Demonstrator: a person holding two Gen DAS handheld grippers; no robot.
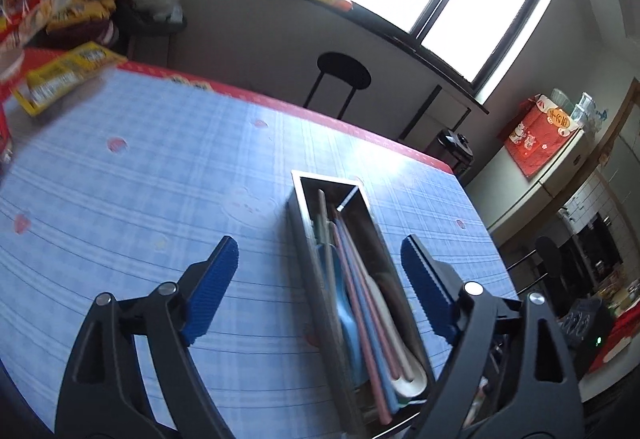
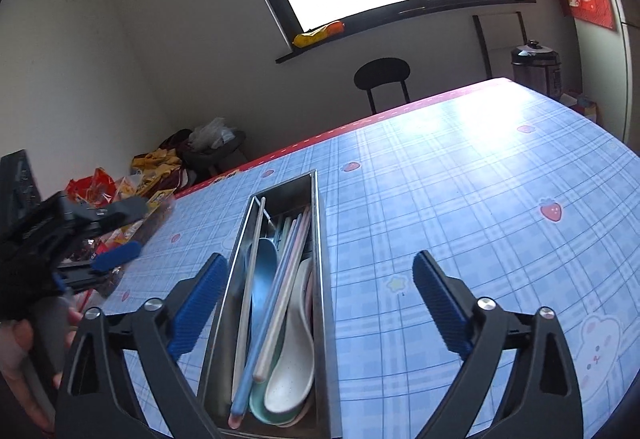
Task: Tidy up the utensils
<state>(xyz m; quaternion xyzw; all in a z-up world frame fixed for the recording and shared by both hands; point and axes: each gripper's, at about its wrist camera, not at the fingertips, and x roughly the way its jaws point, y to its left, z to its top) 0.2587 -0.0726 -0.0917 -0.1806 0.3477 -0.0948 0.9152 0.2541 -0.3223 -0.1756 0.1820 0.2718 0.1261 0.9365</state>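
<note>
Both grippers hang wide and empty: our left gripper [image 1: 316, 271] and right gripper [image 2: 316, 293] flank the metal tray [image 2: 322, 259]. Chopsticks [image 2: 280, 279] and spoons [image 2: 290, 371] lie inside it, so we'd lift away straight, touching nothing.

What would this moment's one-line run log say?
left gripper: open, empty | right gripper: open, empty | long steel utensil box: holds pastel chopsticks, white ceramic spoon

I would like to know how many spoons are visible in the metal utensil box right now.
3, possibly more beneath: a blue spoon at the left, a white spoon at the right, and a green spoon under it, in the metal box.
</note>
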